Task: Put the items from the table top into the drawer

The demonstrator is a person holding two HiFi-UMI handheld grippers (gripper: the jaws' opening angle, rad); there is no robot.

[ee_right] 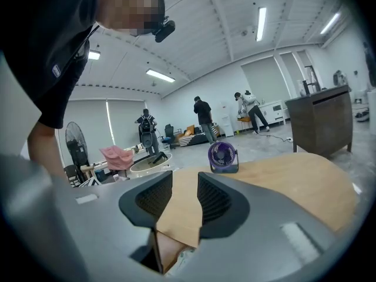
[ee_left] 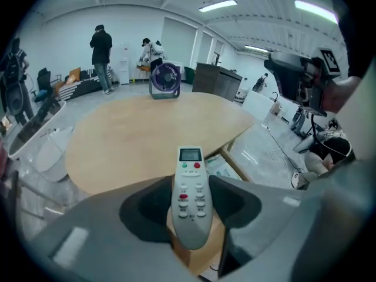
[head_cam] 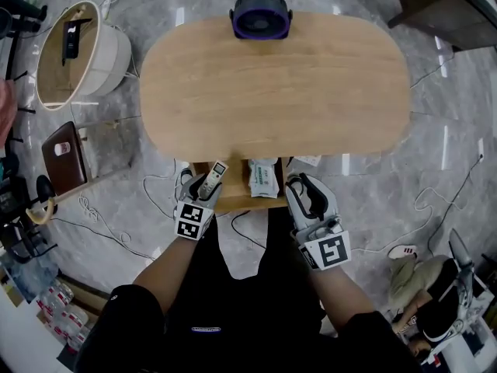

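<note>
Grey marble floor (head_cam: 373, 208) is surrounding one oval wooden table (head_cam: 272, 92), and one drawer (head_cam: 233, 202) is standing pulled out from under the table's near edge.

One white remote control (head_cam: 213, 179) is hanging over the left part of that open drawer. The left gripper (head_cam: 206, 183) is clamping it. In the left gripper view both jaws are pressing against the long sides of the remote control (ee_left: 191, 195), and its small screen end is pointing away from the person.

One white and green packet of wipes (head_cam: 264, 179) is lying inside the drawer, just to the right of the remote control.

The right gripper (head_cam: 308, 191) is hovering just beside the drawer's right end. In the right gripper view its two jaws are standing partly apart, with nothing between them; only the table edge is showing through the gap. Whether this gripper is touching the drawer cannot be told.

One purple fan (head_cam: 261, 15) is sitting at the table's far edge, the only thing on the table top.

One round white tub (head_cam: 85, 53) is resting on the floor, well off to the left
</note>
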